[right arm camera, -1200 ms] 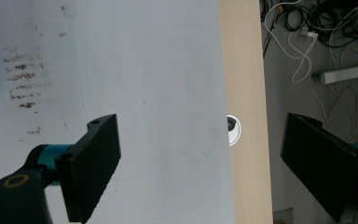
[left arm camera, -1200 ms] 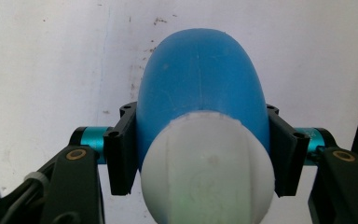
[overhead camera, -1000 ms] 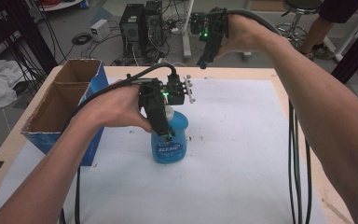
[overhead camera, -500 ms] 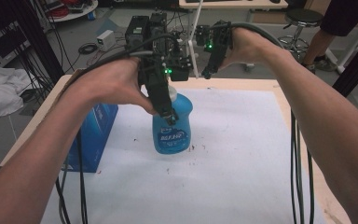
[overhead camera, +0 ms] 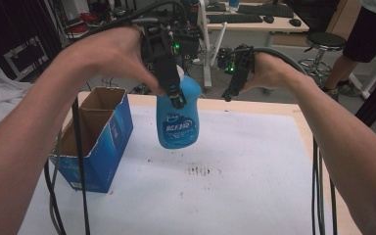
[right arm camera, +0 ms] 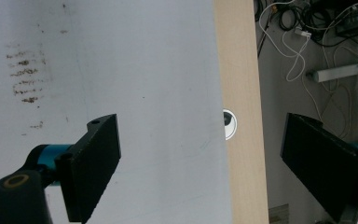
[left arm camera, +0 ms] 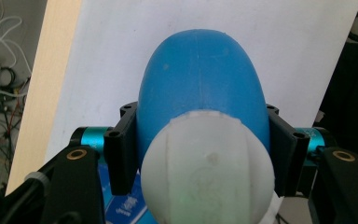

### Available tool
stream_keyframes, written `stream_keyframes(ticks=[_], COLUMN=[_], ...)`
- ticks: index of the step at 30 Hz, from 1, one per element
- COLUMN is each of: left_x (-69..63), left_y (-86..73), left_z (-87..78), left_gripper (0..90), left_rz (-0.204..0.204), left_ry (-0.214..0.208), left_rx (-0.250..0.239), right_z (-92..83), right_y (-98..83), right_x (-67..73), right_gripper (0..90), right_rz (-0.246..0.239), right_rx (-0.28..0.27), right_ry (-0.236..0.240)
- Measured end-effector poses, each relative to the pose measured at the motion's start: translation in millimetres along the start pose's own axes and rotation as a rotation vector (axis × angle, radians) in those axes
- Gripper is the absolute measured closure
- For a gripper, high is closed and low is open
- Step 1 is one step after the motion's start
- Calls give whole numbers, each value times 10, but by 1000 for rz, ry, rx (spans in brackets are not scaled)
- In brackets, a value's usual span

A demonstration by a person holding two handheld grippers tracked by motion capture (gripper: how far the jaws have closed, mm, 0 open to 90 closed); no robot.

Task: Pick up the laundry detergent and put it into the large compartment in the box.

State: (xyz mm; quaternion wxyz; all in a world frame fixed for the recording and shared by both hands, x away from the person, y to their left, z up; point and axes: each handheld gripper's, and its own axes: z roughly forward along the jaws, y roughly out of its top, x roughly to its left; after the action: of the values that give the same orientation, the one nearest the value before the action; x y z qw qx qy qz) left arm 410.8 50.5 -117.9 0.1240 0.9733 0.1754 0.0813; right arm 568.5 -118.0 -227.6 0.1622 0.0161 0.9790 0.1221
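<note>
In the high view, centre frame, your left gripper (overhead camera: 169,73) pinches one blue bottle (overhead camera: 178,117) in the air above the white table (overhead camera: 254,161); its label text is too small to read. One open blue box (overhead camera: 95,139) stands at left. Your right gripper (overhead camera: 235,73) hangs at upper right.

In the left gripper view, both jaws press the bottle's (left arm camera: 200,88) sides below one white cap (left arm camera: 207,168).

In the right gripper view, your jaws stand spread, holding nothing.
</note>
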Motion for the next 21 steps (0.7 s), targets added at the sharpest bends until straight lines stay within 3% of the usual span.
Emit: stream_keyframes(ticks=[7,10,12,16,17,21], left_x=[139,257,281,370,401,434], left_y=[-220,-405,-449,-642,-745,-897], left_z=[-121,-229,-264,-407,-470,-545], left_gripper=[383,383,383,383,383,383], left_rz=[-59,-127,-137,-211,-244,-282], left_ry=[29,49,55,73,82,98], left_rx=[-1,8,12,18,12,19], right_z=[-12,-15,-15,-1,9,25], right_y=[-18,-18,-17,-6,2,11], right_x=[-6,-9,-6,-5,-2,-9], right_gripper=[112,113,113,113,113,113], right_rz=[9,3,8,2,0,-7], right_rx=[-2,-1,-3,-1,-1,-2], right_ry=[-1,0,0,-1,1,1])
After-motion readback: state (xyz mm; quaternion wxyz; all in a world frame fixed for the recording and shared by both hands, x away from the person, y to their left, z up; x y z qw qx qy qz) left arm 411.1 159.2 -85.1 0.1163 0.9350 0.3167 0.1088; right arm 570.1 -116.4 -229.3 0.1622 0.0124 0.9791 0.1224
